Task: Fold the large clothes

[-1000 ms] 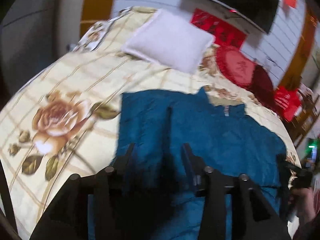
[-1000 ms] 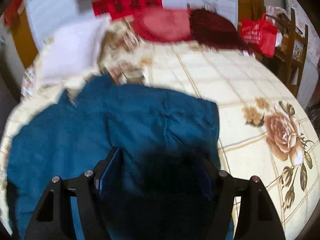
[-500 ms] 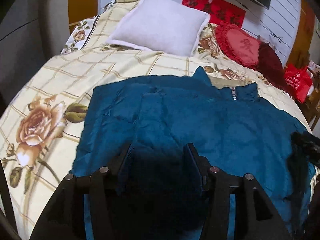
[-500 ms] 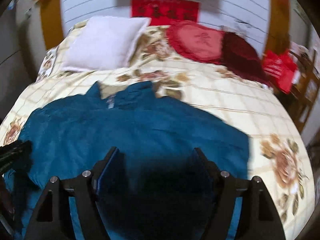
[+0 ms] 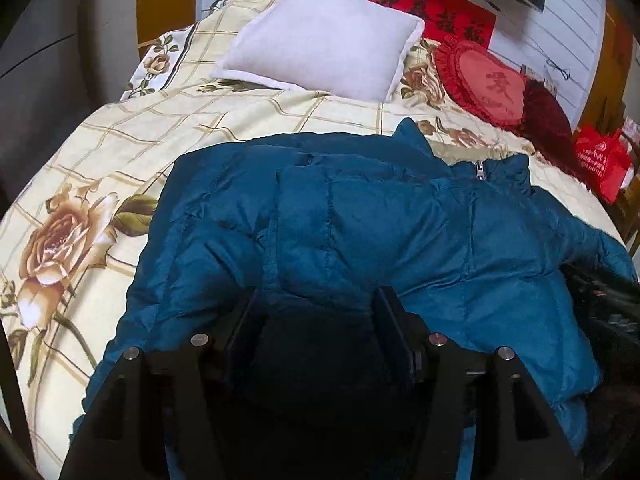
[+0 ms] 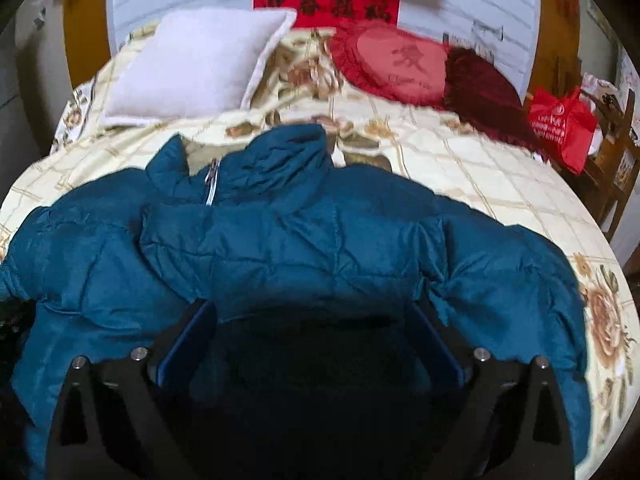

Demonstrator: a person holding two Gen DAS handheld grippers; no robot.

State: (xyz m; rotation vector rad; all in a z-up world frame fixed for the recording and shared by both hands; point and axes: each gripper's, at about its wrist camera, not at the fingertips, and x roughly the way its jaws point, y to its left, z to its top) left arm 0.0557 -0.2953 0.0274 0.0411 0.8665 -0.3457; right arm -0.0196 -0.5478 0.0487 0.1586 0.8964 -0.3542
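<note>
A teal padded jacket [image 5: 360,232] lies front up on the bed, zipped, collar toward the pillows, both sleeves folded in over the body. It also fills the right wrist view [image 6: 300,240]. My left gripper [image 5: 316,300] is open above the jacket's left part, nothing between its fingers. My right gripper [image 6: 312,312] is open wide above the jacket's right part, also empty. The right gripper shows as a dark shape at the right edge of the left wrist view [image 5: 604,300].
The bed has a cream checked sheet with roses [image 5: 60,240]. A white pillow [image 5: 320,36], a red heart cushion [image 5: 484,84] and a dark red cushion [image 6: 484,92] lie at its head. A red bag [image 6: 560,124] sits on a wooden chair at the right.
Both grippers have pulled back and turned toward the head of the bed, so more of the jacket and its collar now shows. The jacket lies still with sleeves folded in.
</note>
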